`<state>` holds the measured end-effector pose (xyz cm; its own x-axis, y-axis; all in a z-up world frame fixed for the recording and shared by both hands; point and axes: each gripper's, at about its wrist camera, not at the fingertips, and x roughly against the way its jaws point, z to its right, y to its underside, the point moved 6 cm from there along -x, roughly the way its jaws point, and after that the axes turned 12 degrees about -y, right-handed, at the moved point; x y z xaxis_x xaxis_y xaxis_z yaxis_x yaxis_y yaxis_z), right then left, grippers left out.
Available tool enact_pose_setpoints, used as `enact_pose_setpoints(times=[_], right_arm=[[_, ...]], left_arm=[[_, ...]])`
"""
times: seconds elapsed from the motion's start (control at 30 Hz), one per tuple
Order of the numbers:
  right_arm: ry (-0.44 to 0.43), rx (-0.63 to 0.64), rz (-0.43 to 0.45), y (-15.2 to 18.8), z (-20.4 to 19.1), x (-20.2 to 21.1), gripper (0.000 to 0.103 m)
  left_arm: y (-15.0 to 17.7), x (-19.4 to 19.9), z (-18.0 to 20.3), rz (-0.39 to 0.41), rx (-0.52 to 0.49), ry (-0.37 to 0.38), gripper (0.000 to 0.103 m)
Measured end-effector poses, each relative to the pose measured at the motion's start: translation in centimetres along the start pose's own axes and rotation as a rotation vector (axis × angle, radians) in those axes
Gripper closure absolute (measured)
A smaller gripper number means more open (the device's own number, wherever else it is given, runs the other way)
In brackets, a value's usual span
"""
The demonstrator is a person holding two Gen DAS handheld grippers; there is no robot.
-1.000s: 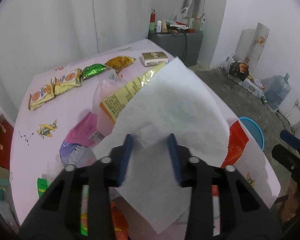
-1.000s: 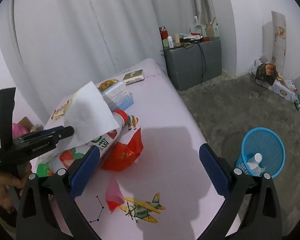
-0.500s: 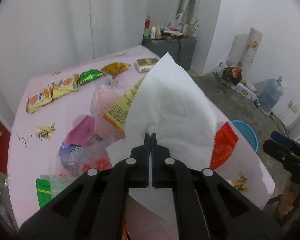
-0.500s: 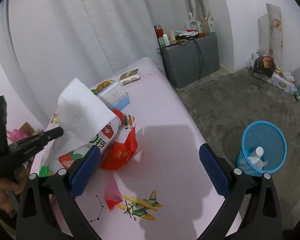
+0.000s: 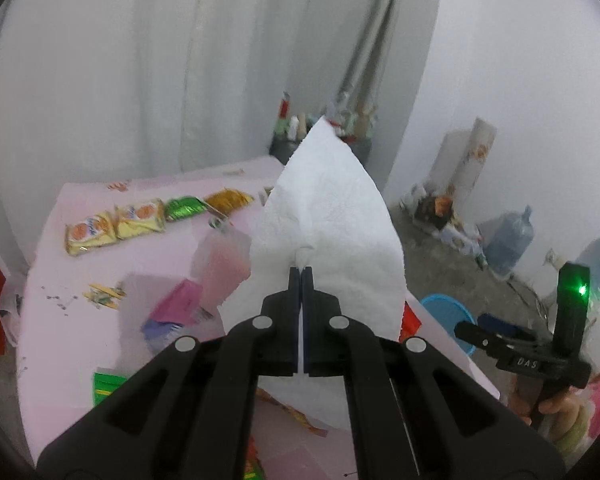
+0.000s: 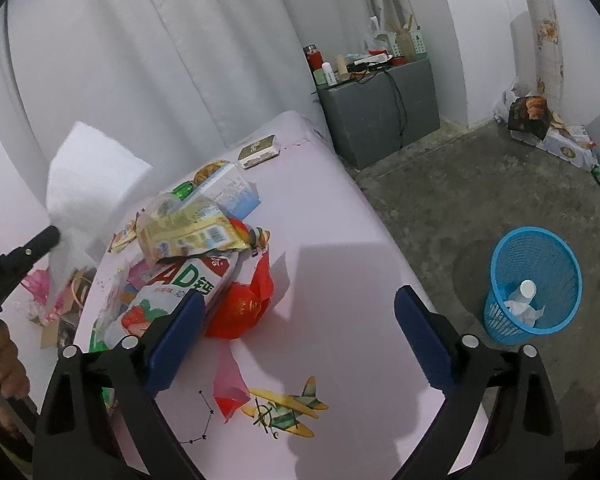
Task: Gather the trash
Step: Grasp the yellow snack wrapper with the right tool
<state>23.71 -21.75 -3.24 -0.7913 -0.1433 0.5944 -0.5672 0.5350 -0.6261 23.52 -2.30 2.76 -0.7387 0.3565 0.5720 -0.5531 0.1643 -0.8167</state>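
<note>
Clenching my left gripper (image 5: 301, 270) on the white tissue (image 5: 332, 220), I now have it lifted off the pink table (image 6: 332, 216); a second ago those fingers stood apart around the sheet, and half a second ago they had just closed. The tissue hangs in the air above the wrapper pile (image 6: 188, 240) near the table's left edge. My right gripper (image 6: 296, 332) hovers spread wide and empty over the near edge. That means the pick is done, I judge, and the carry to the blue basket (image 6: 556, 260) on the floor beyond the right edge remains.
</note>
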Motion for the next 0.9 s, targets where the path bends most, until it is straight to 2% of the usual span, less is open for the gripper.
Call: enact_pose_setpoints(times=[0.17,0.3,0.43,0.57,0.7,0.9], right_arm=[[-0.046,-0.012,-0.006,-0.3,-0.4,-0.3,0.02],[-0.172,-0.086,-0.04,-0.7,-0.9,-1.4,0.027],[-0.352,-0.253,-0.098,-1.5,-1.1,-3.6,0.033],[-0.476,-0.408,-0.169,-2.0,-1.6,-6.2,0.038],[-0.507,-0.487,-0.232,-2.3,-2.1,-8.7,0.039],[-0.476,-0.629,-0.301,-2.5,-1.3,-12.6,0.039]], left_arm=[[-0.7,1.8,-2.1,0.079,-0.006,-0.134,0.103],[-0.6,2.2,-3.3,0.09,0.004,-0.198,0.103],[0.0,2.2,-3.9,0.091,-0.011,-0.248,0.103],[0.4,2.0,-4.1,0.093,-0.019,-0.268,0.103],[0.7,2.0,-4.5,0.087,-0.001,-0.264,0.103],[0.9,2.2,-4.7,0.076,0.013,-0.252,0.103]])
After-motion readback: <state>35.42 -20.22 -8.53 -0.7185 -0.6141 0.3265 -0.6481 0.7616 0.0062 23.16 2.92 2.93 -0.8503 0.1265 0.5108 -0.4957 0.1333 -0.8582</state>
